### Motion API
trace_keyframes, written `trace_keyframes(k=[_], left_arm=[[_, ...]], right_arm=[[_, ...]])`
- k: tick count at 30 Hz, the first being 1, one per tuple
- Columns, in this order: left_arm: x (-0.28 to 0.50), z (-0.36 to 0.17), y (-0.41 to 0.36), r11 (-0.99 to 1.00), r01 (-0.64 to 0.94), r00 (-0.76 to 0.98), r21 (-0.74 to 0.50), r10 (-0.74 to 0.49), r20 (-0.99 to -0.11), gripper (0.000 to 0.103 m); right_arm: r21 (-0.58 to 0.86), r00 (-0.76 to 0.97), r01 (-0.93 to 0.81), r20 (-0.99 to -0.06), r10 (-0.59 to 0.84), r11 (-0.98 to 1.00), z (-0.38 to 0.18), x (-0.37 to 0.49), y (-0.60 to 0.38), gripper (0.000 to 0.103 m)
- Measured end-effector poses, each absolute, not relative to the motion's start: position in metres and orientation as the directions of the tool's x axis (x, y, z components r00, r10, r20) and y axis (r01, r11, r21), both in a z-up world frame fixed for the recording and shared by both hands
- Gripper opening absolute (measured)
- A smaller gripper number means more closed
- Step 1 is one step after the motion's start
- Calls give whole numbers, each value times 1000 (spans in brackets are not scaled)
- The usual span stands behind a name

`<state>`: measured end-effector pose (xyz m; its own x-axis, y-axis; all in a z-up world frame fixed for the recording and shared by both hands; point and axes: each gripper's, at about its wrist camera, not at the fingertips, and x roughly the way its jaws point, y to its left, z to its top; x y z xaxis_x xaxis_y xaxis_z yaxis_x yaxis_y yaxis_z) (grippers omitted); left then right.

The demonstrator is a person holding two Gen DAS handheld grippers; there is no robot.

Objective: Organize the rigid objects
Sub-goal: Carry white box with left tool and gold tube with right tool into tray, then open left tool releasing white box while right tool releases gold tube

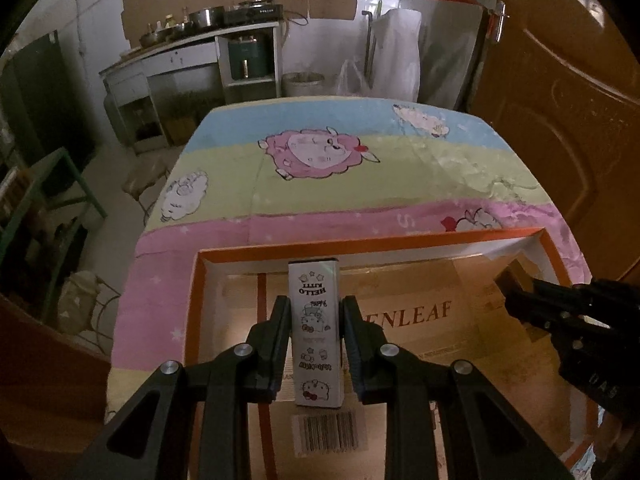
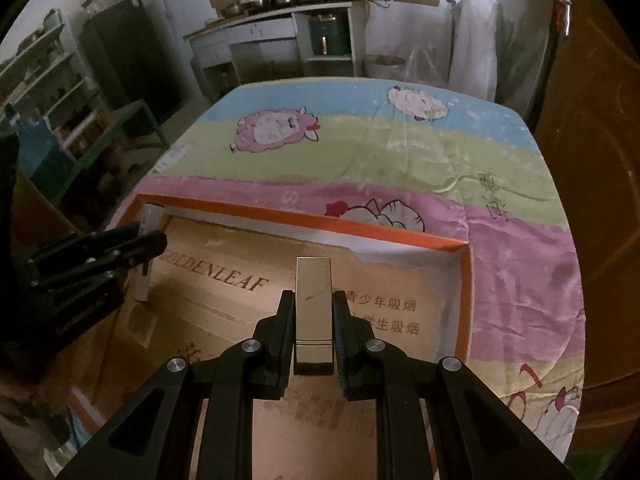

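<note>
The left gripper has its black jaws closed to a narrow gap on a slim white rectangular box, the pads pressing its two long sides. The box points away from the camera along the fingers and is printed with small cartoon cats and the words "HELLO KITTY", which read upside down in the left wrist view. It hangs over the near left part of a shallow orange-rimmed cardboard tray, whose white inner walls surround a brown cardboard floor.

The right gripper has its jaws drawn in as far as they go on a shiny gold rectangular bar, clamped on both long sides. A seam crosses the bar near its close end; no writing shows on it. It is held over the middle of the tray, short of the tray's far edge.

The tray floor bears "GOLDENLEAF" in dark serif letters, Chinese characters to the right of it, and a barcode label just below the white box's near end.

The tray lies at the near end of a table covered with a pastel striped cloth printed with cartoon sheep. Each gripper shows at the side of the other's view, both over the tray.
</note>
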<state>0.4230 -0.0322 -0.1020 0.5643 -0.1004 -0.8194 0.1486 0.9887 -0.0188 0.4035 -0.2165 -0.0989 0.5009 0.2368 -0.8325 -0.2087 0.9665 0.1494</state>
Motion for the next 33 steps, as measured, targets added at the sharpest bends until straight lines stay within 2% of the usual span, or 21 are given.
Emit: trace_keyframes(k=[6,9,16,18,20,21,23,33], left_arm=[[426,-113,-36,987,159,554,12,-79,-828,26],[430,-123,-33,980,194,514,-45,-141,-846,27],[422,-114,-28,989,146,560,-21,-100,-822,28],[417,-110,-30,989,149,575,-12,-97,-812,34],[414,-106,-31,987,159,573,-15,-105,-813,48],[410,-104,-31,986,165,574,-14,-108,-812,50],[405,-99,-29,987,163,583,-10,-105,-805,50],[360,-65,-16,982,174,615,-76,-169,-770,53]], right_arm=[[145,481,-203,-846,228,968,-111,406,-215,18],[142,481,-193,-849,220,971,-116,407,-216,18],[131,493,-184,-845,207,974,-120,404,-215,19],[131,497,-182,-843,206,975,-120,402,-215,21],[134,502,-182,-839,210,974,-119,399,-215,27],[133,506,-181,-837,209,974,-118,397,-215,30],[131,515,-176,-832,205,976,-115,394,-216,43],[141,582,-172,-784,216,975,-81,351,-217,43]])
